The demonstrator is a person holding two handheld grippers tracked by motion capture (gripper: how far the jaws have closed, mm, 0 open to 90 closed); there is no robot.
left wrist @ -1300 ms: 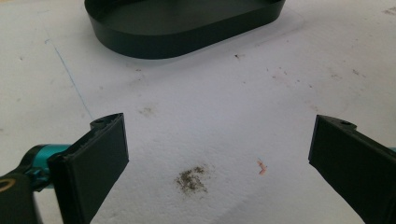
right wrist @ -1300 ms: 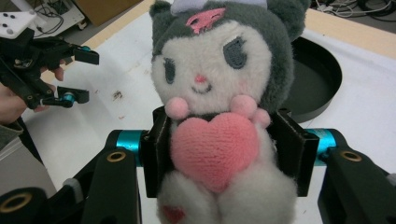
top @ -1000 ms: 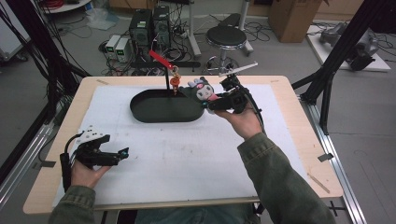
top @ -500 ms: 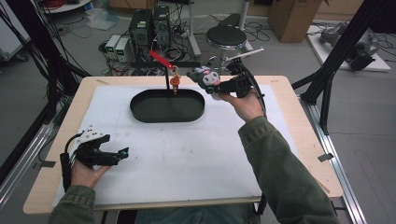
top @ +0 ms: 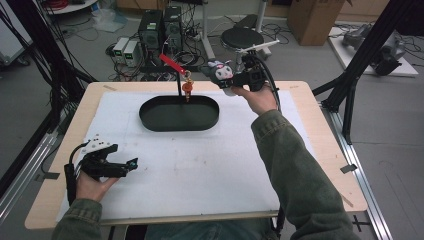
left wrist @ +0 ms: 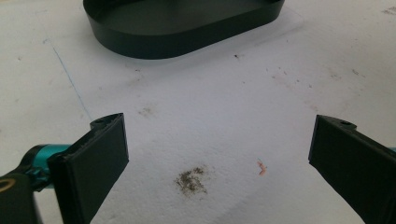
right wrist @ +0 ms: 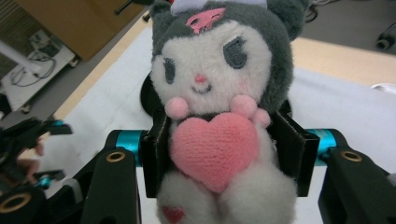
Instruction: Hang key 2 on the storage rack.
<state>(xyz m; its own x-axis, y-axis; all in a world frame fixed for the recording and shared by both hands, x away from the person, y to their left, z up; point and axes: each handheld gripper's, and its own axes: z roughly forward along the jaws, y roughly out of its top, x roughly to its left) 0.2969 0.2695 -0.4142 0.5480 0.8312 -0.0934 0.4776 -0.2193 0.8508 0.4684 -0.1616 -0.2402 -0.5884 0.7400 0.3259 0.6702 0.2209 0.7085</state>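
Observation:
A small plush toy (top: 220, 73) with a grey hood, white face and pink heart (right wrist: 214, 148) is clamped at its body between the jaws of my right gripper (top: 235, 79), which holds it in the air above the table's far edge, right of the stand. A black oval tray (top: 179, 114) lies on the white mat, with a thin black stand (top: 179, 80) behind it carrying a red arm and an orange hanging piece (top: 187, 88). My left gripper (top: 131, 164) rests low over the mat at the near left, jaws wide open with nothing between them; the tray's rim (left wrist: 177, 42) shows ahead of it.
The white mat (top: 200, 165) covers most of the wooden table (top: 320, 150). Black frame posts (top: 370, 55) stand at the right and left. Computers, cables and a stool (top: 242, 36) are on the floor beyond the far edge.
My right gripper has carried the plush toy from just right of the tray up and away toward the table's far edge. The left gripper has stayed put.

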